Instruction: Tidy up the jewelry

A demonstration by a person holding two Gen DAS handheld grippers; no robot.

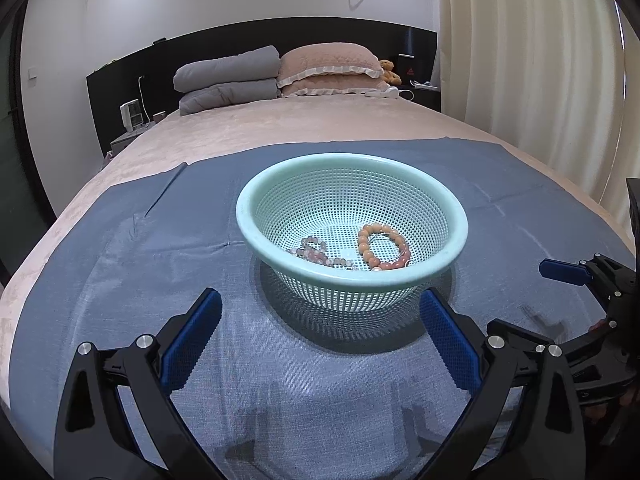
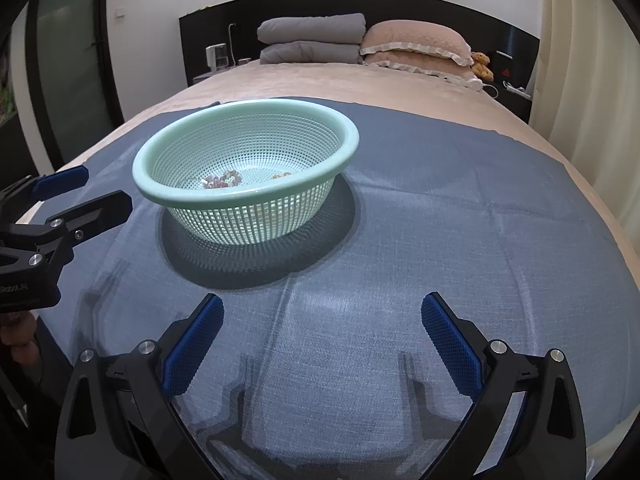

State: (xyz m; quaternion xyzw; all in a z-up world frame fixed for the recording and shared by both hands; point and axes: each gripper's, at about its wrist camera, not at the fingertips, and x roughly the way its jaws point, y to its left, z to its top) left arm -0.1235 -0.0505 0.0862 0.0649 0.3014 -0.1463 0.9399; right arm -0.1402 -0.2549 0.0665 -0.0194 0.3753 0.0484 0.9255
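Observation:
A mint-green mesh basket (image 1: 256, 236) stands on a blue-grey cloth (image 1: 120, 264) on the bed. Inside lie an orange bead bracelet (image 1: 384, 247) and a pale pink bead bracelet (image 1: 316, 251). My left gripper (image 1: 320, 308) is open and empty, just in front of the basket. My right gripper (image 2: 322, 312) is open and empty over bare cloth, to the right of and nearer than the basket (image 2: 160, 192). The pink beads (image 2: 222, 180) show through the basket rim in the right wrist view. Each gripper shows in the other's view: the right gripper (image 1: 568, 276) and the left gripper (image 2: 84, 192).
The bed runs back to grey folded duvets (image 1: 228, 80), pink pillows (image 1: 332, 68) and a small teddy bear (image 1: 390, 72) by a black headboard. Cream curtains (image 1: 540, 80) hang on the right. A nightstand with a small appliance (image 1: 132, 114) is at the left.

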